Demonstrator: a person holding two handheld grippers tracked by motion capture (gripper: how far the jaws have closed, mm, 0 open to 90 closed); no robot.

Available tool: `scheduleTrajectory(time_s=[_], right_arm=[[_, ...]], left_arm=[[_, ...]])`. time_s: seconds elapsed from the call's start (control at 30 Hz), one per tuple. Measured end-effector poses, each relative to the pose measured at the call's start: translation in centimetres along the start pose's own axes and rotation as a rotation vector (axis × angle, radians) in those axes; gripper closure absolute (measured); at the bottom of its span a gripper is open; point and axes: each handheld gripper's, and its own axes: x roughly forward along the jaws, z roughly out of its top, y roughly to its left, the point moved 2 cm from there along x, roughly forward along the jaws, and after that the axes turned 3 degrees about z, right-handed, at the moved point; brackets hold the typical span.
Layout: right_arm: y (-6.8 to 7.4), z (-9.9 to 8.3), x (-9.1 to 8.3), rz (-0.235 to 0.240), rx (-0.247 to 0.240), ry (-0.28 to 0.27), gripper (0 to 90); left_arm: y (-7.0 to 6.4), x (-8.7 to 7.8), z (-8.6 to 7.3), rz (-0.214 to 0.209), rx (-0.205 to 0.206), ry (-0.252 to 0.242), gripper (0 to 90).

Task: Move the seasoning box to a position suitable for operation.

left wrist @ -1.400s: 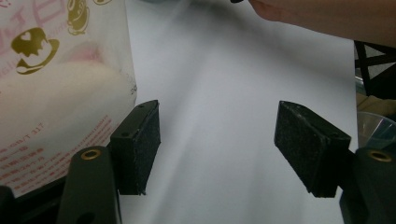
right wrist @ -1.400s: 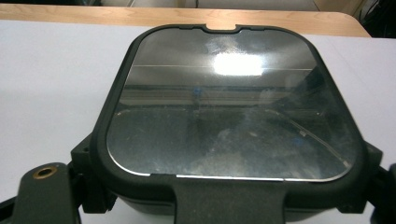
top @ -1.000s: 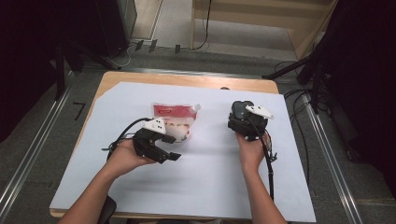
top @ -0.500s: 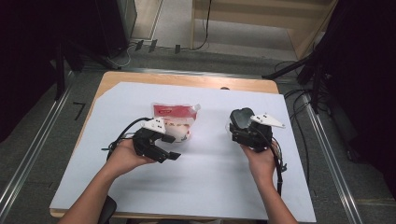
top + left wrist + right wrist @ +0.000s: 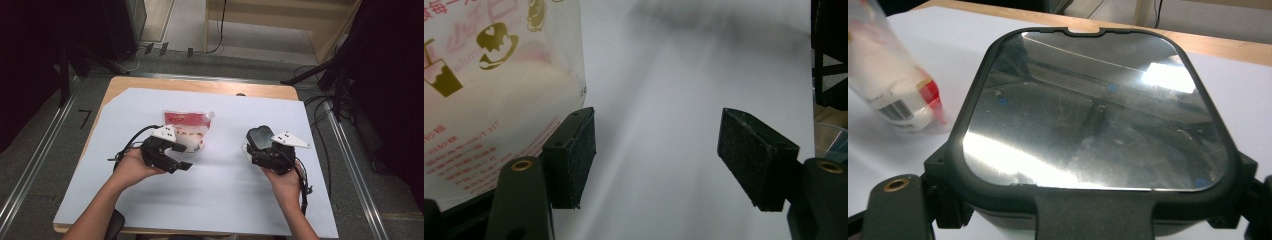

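Black glossy-lidded box (image 5: 1093, 115): pinched between right gripper (image 5: 259, 149) jaws, now drawn nearer the person, so likely being carried. Left gripper (image 5: 656, 155) unmoved, spread wide, snack bag (image 5: 489, 100) touching one jaw's outer side.

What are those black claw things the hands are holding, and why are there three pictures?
Those are grippers, pinching tools a person holds, one in each hand. One picture looks down from above the white table. The other two come from small cameras riding on each tool. The left gripper has its two black jaws wide apart, right beside a clear plastic bag with pink and gold print. The right gripper sits at a dark container with a shiny see-through lid; whether it is pinching it, I cannot tell.
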Motion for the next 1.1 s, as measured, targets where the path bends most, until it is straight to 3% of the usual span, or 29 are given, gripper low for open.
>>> scheduleTrajectory(time_s=[0.33,0.67,1.0,1.1], right_arm=[[1.0,-2.3,-0.9,0.034,0.004,0.030,16.0],[1.2,-4.7,-0.6,0.024,-0.001,0.092,16.0],[1.8,-5.7,-0.7,0.004,-0.077,0.061,15.9],[1.7,-5.7,-0.7,0.010,-0.073,0.062,15.6]], left_arm=[[0.2,-0.2,-0.1,0.004,-0.005,-0.004,33.0],[0.4,-0.5,-0.2,0.011,-0.014,-0.011,33.0],[0.4,-0.6,-0.2,0.017,-0.007,-0.005,33.0],[0.5,-0.6,-0.2,0.018,-0.009,-0.005,33.0]])
